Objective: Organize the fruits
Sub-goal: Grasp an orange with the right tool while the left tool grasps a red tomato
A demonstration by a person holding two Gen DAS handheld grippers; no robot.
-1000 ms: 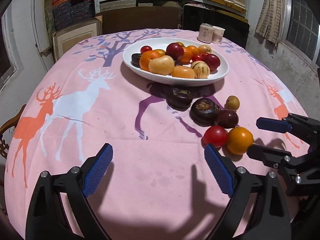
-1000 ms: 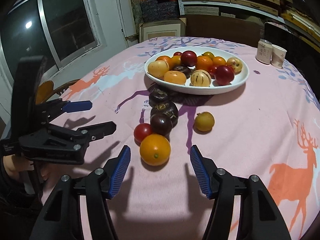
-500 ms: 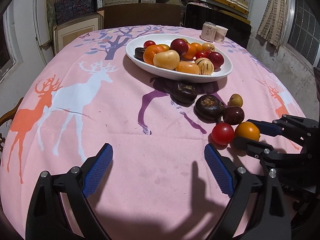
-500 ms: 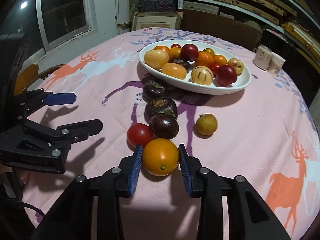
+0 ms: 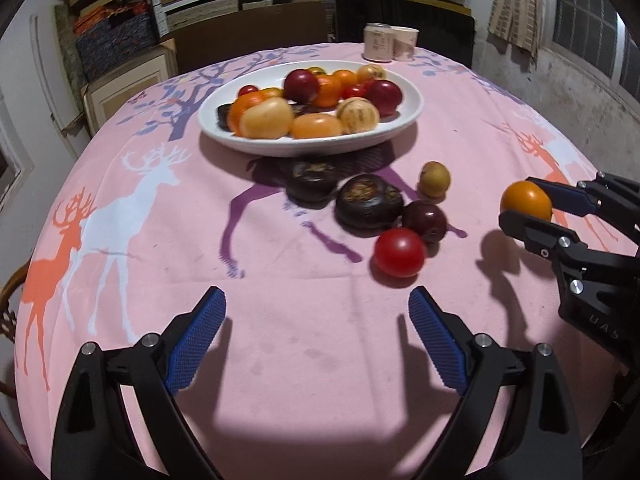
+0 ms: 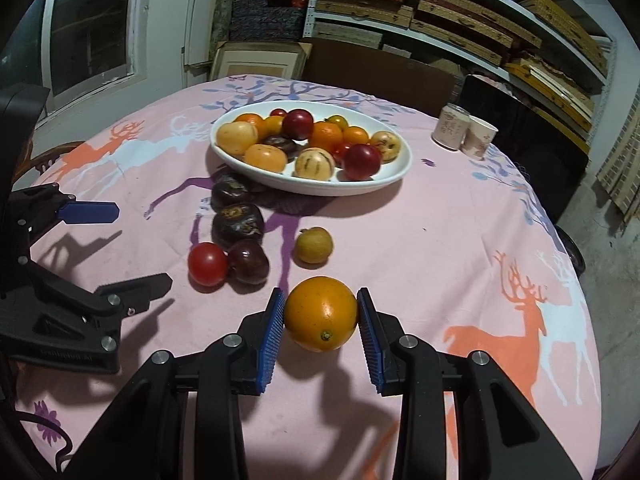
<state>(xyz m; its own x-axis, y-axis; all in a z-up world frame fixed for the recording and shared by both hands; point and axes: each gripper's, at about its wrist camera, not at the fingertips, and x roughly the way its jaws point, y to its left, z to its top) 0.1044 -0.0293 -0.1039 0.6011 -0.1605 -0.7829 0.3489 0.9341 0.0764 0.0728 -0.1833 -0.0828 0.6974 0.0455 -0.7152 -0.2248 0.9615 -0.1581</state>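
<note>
Now the orange fruit (image 6: pixel 321 313) is clamped between the pads of the right gripper (image 6: pixel 321 320), lifted off the tablecloth (image 6: pixel 440 248), presumably for the white bowl (image 6: pixel 394 178) toward its far edge. The left gripper (image 5: pixel 316 338) is held apart and empty near the red tomato (image 5: pixel 399 252), probably next.

Glossy white bowl (image 6: pixel 394 174), matt cloth tablecloth (image 6: pixel 440 240)

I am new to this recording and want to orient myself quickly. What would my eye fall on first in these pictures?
First, the orange fruit clamped between the blue pads of the right tool, lifted off the pink deer-print tablecloth. Next, the white oval dish heaped with fruit at the table's middle, and just in front of it a loose cluster: a red tomato, dark purple fruits and a small yellowish one. The left tool hangs open over bare cloth.
</note>
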